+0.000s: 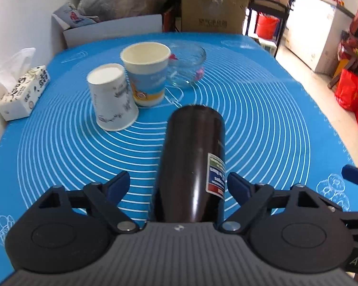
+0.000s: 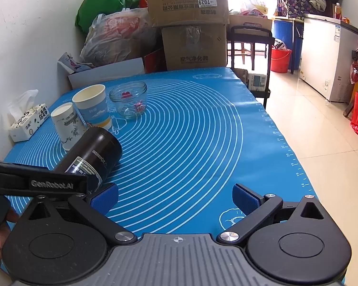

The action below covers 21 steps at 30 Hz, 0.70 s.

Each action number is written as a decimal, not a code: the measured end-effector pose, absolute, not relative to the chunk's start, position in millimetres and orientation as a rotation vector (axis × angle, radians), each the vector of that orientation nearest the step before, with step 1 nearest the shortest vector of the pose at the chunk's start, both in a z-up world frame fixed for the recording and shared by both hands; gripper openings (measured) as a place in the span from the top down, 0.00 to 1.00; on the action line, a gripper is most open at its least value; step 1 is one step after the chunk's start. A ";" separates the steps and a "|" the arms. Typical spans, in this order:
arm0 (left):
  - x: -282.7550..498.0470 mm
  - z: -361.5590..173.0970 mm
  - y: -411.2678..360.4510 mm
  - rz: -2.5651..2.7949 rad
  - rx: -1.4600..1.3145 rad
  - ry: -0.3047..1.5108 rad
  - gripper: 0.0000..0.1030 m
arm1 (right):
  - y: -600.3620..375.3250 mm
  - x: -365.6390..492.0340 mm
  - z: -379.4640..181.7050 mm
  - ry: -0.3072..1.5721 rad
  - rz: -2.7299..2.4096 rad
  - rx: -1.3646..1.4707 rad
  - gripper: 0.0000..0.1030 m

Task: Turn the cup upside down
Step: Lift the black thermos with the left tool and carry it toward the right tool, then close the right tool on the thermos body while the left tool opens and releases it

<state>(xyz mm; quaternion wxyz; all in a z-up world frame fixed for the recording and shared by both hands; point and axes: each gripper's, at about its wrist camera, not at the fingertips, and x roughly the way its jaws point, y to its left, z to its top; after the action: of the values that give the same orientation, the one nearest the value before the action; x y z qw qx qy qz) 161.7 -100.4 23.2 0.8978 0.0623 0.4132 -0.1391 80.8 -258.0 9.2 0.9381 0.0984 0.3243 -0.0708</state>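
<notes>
A tall black cup [image 1: 193,164] with a label stands on the blue mat [image 1: 262,119], flat closed end up, between the fingers of my left gripper [image 1: 179,186]. The blue pads [image 1: 118,186] stand apart from the cup's sides, so the left gripper is open. In the right wrist view the black cup [image 2: 95,152] appears tilted at the left, behind the left gripper's body. My right gripper [image 2: 176,200] is open and empty over the mat's [image 2: 191,143] near edge.
A white paper cup [image 1: 112,97] stands upside down and a blue-and-white paper cup [image 1: 146,76] stands upright behind the black cup. A glass jar [image 1: 187,64] sits beyond them. A tissue box [image 1: 23,93] lies at the left edge. Boxes and bags are stacked behind the table.
</notes>
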 end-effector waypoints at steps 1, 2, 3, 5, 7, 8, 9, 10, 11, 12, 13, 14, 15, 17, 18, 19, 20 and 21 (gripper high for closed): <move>161.5 26.2 -98.1 -0.285 0.124 0.852 0.14 | -257.5 80.1 10.7 0.660 -0.147 0.200 0.00; 160.3 29.7 -95.1 -0.283 0.122 0.846 0.14 | -256.8 79.7 12.4 0.658 -0.149 0.200 0.00; 158.9 33.3 -92.2 -0.278 0.122 0.837 0.14 | -256.1 79.4 14.3 0.656 -0.150 0.201 0.00; 155.4 43.4 -83.5 -0.270 0.122 0.809 0.14 | -255.4 79.5 19.0 0.651 -0.147 0.204 0.00; 152.6 55.6 -73.0 -0.264 0.109 0.784 0.14 | -253.4 79.6 25.0 0.645 -0.144 0.200 0.00; 151.7 61.4 -67.6 -0.260 0.102 0.771 0.14 | -251.7 81.0 28.9 0.642 -0.141 0.198 0.00; 150.4 67.9 -60.8 -0.252 0.095 0.755 0.14 | -249.7 82.3 32.7 0.638 -0.138 0.196 0.00; 150.1 72.5 -54.9 -0.245 0.091 0.743 0.13 | -247.4 84.0 37.0 0.634 -0.131 0.192 0.00; 150.0 77.1 -48.9 -0.233 0.090 0.732 0.13 | -244.4 86.0 41.3 0.631 -0.120 0.186 0.00; 149.8 80.0 -43.5 -0.218 0.090 0.721 0.11 | -240.0 89.3 46.1 0.633 -0.106 0.175 0.00; 150.0 82.3 -37.3 -0.201 0.092 0.708 0.11 | -235.9 92.5 50.4 0.636 -0.092 0.165 0.00; 151.3 83.5 -31.1 -0.188 0.092 0.701 0.11 | -231.0 97.4 54.6 0.641 -0.077 0.155 0.00; 153.2 83.7 -25.0 -0.175 0.092 0.697 0.11 | -226.1 103.2 58.2 0.652 -0.061 0.146 0.00; 157.6 81.1 -13.6 -0.149 0.087 0.700 0.11 | -216.9 117.9 63.6 0.688 -0.028 0.142 0.00; 160.3 79.0 -7.2 -0.136 0.085 0.702 0.11 | -214.0 125.6 65.1 0.713 -0.008 0.146 0.00; 163.3 76.2 -1.2 -0.122 0.085 0.706 0.11 | -210.6 135.4 65.8 0.746 0.012 0.157 0.00; 165.7 72.7 3.9 -0.111 0.086 0.709 0.11 | -207.6 144.9 65.4 0.777 0.027 0.168 0.00; 169.1 69.0 9.2 -0.098 0.085 0.714 0.11 | -204.2 155.5 64.2 0.812 0.039 0.177 0.00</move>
<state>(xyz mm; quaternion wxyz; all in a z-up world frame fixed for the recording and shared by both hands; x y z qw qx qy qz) 169.1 9.2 69.0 0.9348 0.0415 0.3494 -0.0478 155.5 -204.2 64.2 0.9148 0.0859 0.3943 0.0187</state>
